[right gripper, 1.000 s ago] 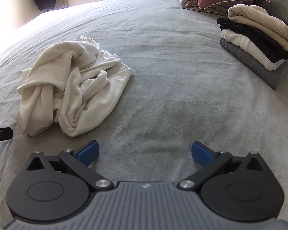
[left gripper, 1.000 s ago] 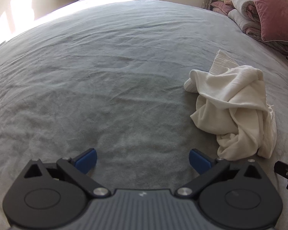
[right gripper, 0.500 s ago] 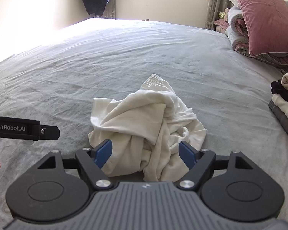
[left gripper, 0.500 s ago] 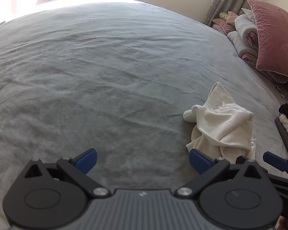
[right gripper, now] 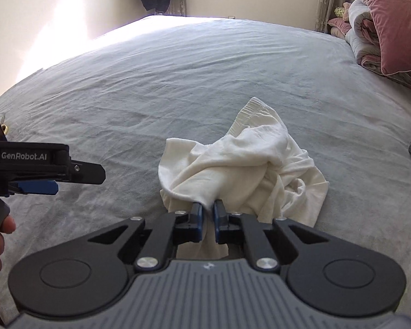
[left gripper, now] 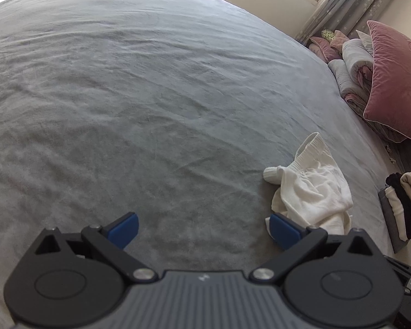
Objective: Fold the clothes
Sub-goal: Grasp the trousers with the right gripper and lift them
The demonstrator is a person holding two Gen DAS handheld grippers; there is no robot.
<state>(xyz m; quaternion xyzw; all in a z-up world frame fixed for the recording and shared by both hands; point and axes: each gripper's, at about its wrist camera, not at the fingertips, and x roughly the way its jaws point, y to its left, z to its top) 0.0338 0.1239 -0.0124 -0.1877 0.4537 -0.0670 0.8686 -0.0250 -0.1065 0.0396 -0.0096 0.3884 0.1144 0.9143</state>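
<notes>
The right tongs (right gripper: 207, 210) pinch the near edge of the crumpled white garment (right gripper: 249, 164) on the grey bed (right gripper: 205, 76). The left tongs (left gripper: 202, 227) hover beside it, spread wide, holding nothing.

White garment (right gripper: 243, 161): crumpled, unfolded heap on the grey bed (right gripper: 205, 76); ribbed hem raised at its far end, near edge pinched and lifted off the cover.

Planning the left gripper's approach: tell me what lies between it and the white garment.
Only bare grey bedspread between the left gripper and the white garment, seen in the right wrist view.
</notes>
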